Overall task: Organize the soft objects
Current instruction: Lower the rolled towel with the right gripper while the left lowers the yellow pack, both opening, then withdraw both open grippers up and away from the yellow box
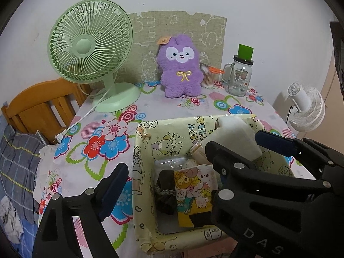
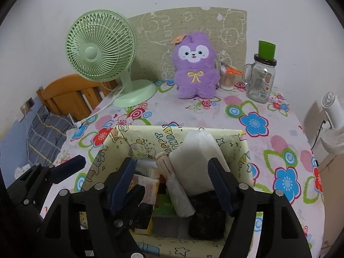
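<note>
A yellow cartoon-print box (image 1: 143,172) (image 2: 241,150) stands on the flowered table, holding small packs, a dark item and a white soft pack (image 1: 234,137) (image 2: 193,165). My right gripper (image 2: 172,185) is open above the box; the white pack lies between its fingers, untouched by the left one. It shows in the left wrist view (image 1: 236,146) around the pack. My left gripper (image 1: 163,182) is open and empty over the box's left wall. A purple plush rabbit (image 1: 180,66) (image 2: 195,66) sits upright at the table's back.
A green desk fan (image 1: 90,49) (image 2: 101,47) stands back left, its cord trailing over the table edge. A glass jar mug with green lid (image 1: 239,73) (image 2: 261,75) and a cotton-swab cup (image 2: 226,78) stand back right. A wooden bed frame (image 1: 40,105) is left, a white fan (image 1: 305,107) right.
</note>
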A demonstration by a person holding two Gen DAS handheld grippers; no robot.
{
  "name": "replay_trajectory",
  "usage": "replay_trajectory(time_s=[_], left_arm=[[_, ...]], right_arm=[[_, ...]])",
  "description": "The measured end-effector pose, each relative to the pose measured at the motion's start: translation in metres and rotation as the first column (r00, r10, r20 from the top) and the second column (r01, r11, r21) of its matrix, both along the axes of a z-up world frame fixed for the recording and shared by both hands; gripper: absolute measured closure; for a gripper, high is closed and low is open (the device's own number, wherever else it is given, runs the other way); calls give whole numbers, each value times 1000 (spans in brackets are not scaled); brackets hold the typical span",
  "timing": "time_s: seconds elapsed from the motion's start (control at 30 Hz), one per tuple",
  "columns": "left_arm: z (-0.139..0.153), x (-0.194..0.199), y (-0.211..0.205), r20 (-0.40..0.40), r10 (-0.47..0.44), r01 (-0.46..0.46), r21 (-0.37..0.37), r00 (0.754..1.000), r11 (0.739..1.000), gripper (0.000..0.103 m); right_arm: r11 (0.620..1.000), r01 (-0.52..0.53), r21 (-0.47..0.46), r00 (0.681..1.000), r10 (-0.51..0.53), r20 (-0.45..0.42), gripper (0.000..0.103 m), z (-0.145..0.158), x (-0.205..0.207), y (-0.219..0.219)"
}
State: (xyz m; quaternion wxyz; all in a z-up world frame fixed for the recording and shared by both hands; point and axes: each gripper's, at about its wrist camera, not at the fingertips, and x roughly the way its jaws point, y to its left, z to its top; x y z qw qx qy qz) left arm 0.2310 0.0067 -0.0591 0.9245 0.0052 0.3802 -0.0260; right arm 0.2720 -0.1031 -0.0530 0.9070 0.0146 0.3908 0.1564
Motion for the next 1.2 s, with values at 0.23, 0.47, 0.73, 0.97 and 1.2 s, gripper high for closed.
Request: replay_trajectory(time_s=[0.23,0.47,0.73,0.97,1.2], left_arm=[[10,-15,-3,21,-18,18,-3,1000,1000,7],[21,-33,-7,51,-22,22,2,998,1000,3],[31,-52,-12,78,-35,34,17,996,999,2],[39,-68,-14,103,-42,41,11,994,999,2],[44,-83,-21,115,-63,62,12,991,998,0]], right_arm=[[999,37,-18,999,-36,29,20,10,-15,-5],[999,53,1,998,-53,43,14,21,-33,-10],[998,57,3,996,-57,62,14,31,-53,-15],[998,61,6,995,-62,81,12,41,-69,-19],[997,82,-4,990,-81,112,9,48,-88,-26]])
